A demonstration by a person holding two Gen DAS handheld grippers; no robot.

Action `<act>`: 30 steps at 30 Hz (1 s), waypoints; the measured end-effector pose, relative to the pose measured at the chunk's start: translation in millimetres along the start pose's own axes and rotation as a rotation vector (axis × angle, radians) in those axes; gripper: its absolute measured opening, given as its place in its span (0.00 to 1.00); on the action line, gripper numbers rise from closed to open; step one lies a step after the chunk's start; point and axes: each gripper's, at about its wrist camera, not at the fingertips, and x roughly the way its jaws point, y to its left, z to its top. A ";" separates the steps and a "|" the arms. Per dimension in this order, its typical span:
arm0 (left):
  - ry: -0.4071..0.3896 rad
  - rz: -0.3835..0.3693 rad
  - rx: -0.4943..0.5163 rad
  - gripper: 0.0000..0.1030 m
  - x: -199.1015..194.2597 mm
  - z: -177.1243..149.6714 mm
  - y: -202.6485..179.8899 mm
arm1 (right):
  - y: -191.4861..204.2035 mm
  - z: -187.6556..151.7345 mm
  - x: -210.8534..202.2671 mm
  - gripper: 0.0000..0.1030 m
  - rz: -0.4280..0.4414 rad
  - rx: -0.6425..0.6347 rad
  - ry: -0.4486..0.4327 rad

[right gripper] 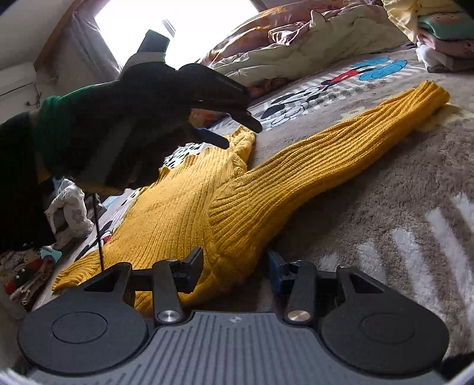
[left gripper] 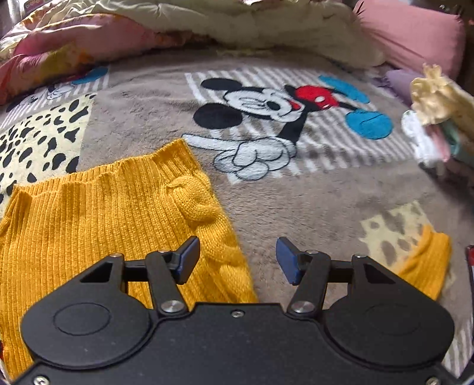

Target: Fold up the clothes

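A mustard-yellow knit sweater lies flat on the cartoon-mouse blanket, one sleeve stretched toward the upper right. My right gripper sits low at the sweater's near edge by the armpit. Bunched knit lies between its jaws, and the right pad stands just clear of it. In the left wrist view my left gripper is open above the sweater's edge, one fingertip over the knit, the other over bare blanket. The sleeve cuff shows at right. The right wrist view shows the left gripper as a dark shape held by a gloved hand.
A stack of folded clothes sits at the blanket's far right. A crumpled duvet and a pink pillow line the back. More loose clothing lies off the bed's left side. A bright window is behind.
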 end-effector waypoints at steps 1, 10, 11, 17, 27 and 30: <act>0.003 0.009 0.000 0.55 2.8 1.3 0.2 | -0.6 0.2 0.1 0.46 0.002 0.008 -0.001; 0.004 0.064 0.012 0.39 21.6 4.5 6.6 | 23.2 -5.3 2.3 0.29 -0.067 -0.194 -0.040; -0.002 0.077 0.027 0.37 21.7 5.5 5.7 | 24.3 -5.5 1.4 0.25 -0.071 -0.210 -0.047; -0.020 0.139 0.167 0.29 24.5 9.9 -1.7 | 42.3 -9.2 -5.7 0.18 -0.097 -0.367 -0.108; -0.026 0.180 0.371 0.30 37.4 9.8 -19.4 | 57.1 -13.6 -6.2 0.18 -0.130 -0.500 -0.137; -0.020 0.140 0.316 0.13 37.6 14.1 -7.4 | 60.0 -14.3 -6.9 0.18 -0.128 -0.521 -0.142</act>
